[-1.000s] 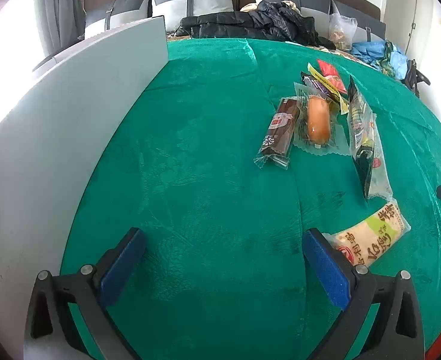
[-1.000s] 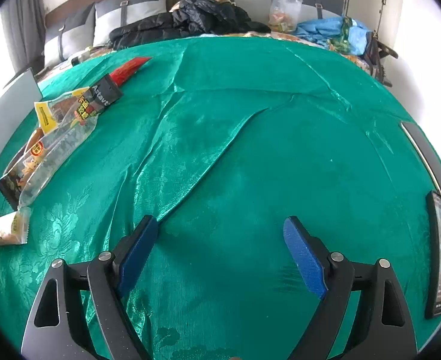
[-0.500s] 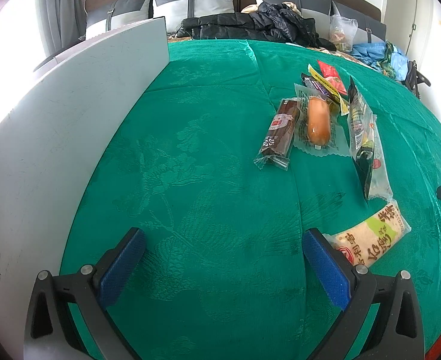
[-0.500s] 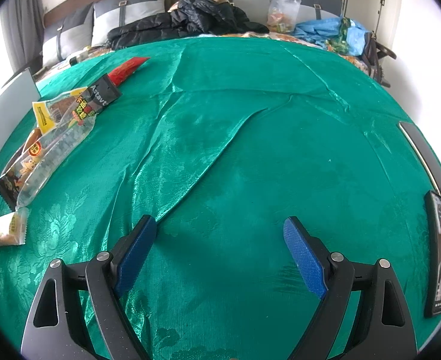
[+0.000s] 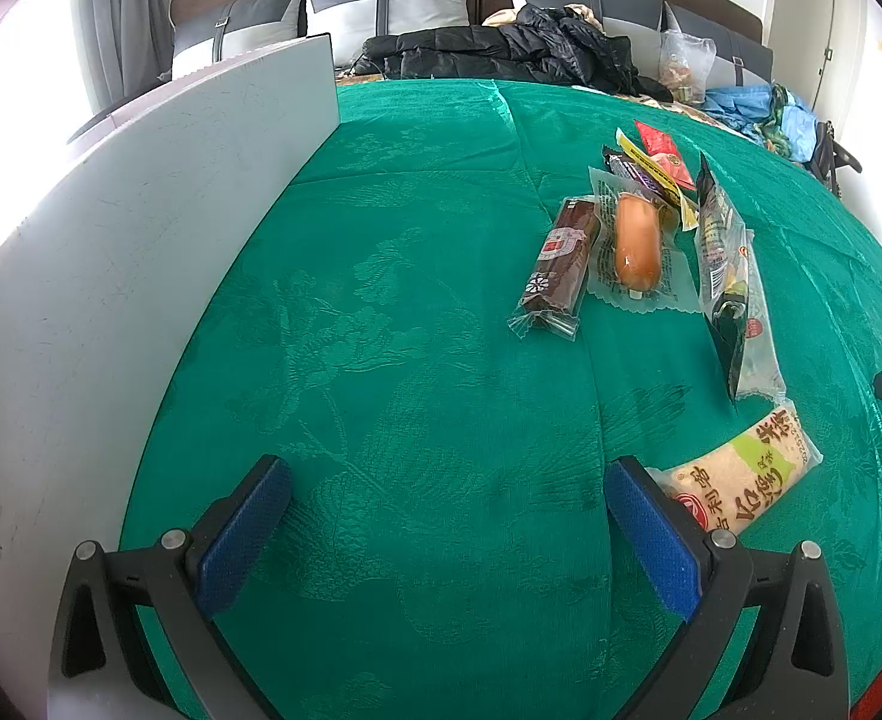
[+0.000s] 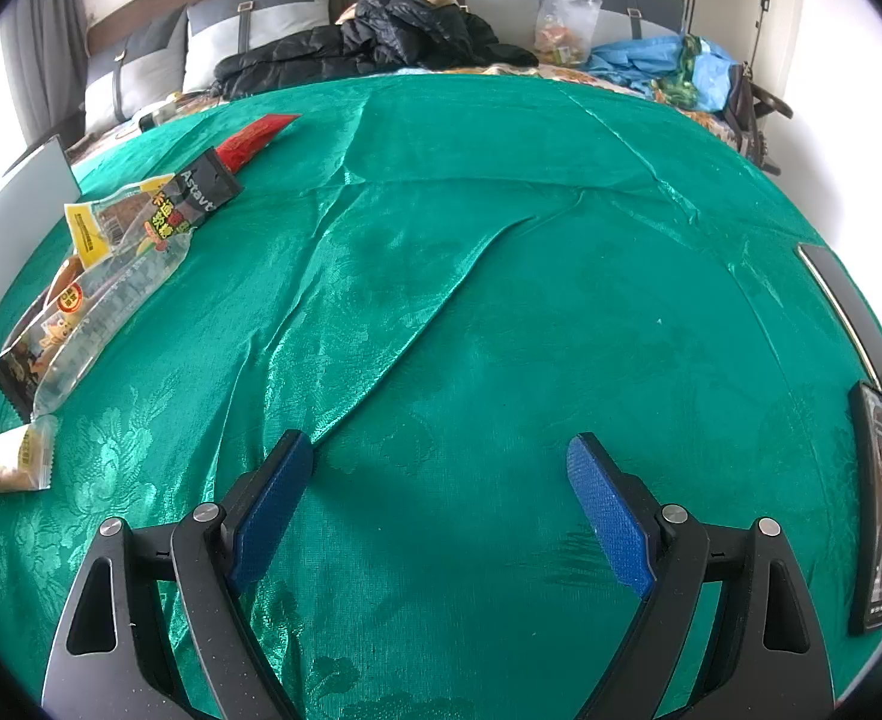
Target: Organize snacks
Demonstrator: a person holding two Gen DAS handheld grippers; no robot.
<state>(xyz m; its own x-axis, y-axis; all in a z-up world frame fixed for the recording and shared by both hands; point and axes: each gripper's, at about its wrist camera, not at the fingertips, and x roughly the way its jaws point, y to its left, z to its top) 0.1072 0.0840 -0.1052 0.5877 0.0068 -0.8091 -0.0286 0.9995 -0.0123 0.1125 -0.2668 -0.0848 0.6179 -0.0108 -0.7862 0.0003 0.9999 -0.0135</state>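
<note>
Left wrist view: your left gripper (image 5: 441,516) is wide open and empty. So is your right gripper (image 6: 438,501). The rice cracker pack (image 5: 741,474), lower right, looks light and crinkly; pinch its middle softly.

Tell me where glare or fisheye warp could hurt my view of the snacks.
Left wrist view: window light blows out the white board at far left; the brown snack bar and sausage pack stay sharp. Right wrist view: sheen streaks the green cloth; the rice cracker pack sits squeezed at the warped left edge.
</note>
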